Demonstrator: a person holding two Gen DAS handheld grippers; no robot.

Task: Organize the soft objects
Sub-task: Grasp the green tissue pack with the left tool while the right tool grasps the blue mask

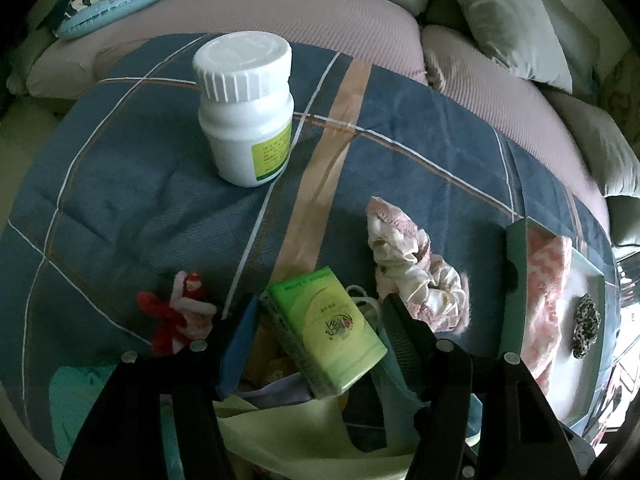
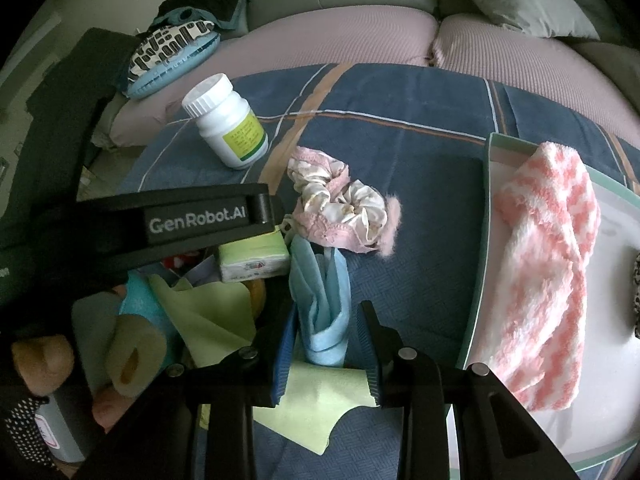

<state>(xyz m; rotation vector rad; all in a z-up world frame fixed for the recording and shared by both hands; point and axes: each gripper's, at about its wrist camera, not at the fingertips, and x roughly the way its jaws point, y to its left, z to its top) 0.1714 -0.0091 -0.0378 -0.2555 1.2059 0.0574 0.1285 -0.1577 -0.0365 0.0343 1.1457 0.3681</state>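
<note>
The right gripper (image 2: 326, 354) pinches a crumpled light-blue cloth (image 2: 324, 304), its jaws drawn in on the lower folds. The cloth is limp and light; hold it at the bunched base, where the layers resist slipping. The left gripper (image 1: 320, 320) closes its jaws on a green tissue pack (image 1: 326, 336), soft, squashable and slick-wrapped; grip across its broad faces. At one o'clock lies a pink-and-cream satin scrunchie (image 2: 340, 208). At three o'clock, a white tray with a green rim (image 2: 486, 200) holds a pink-and-white fleece towel (image 2: 544, 264). Farthest, at eleven o'clock, stands a rigid white plastic bottle (image 2: 226, 128).
</note>
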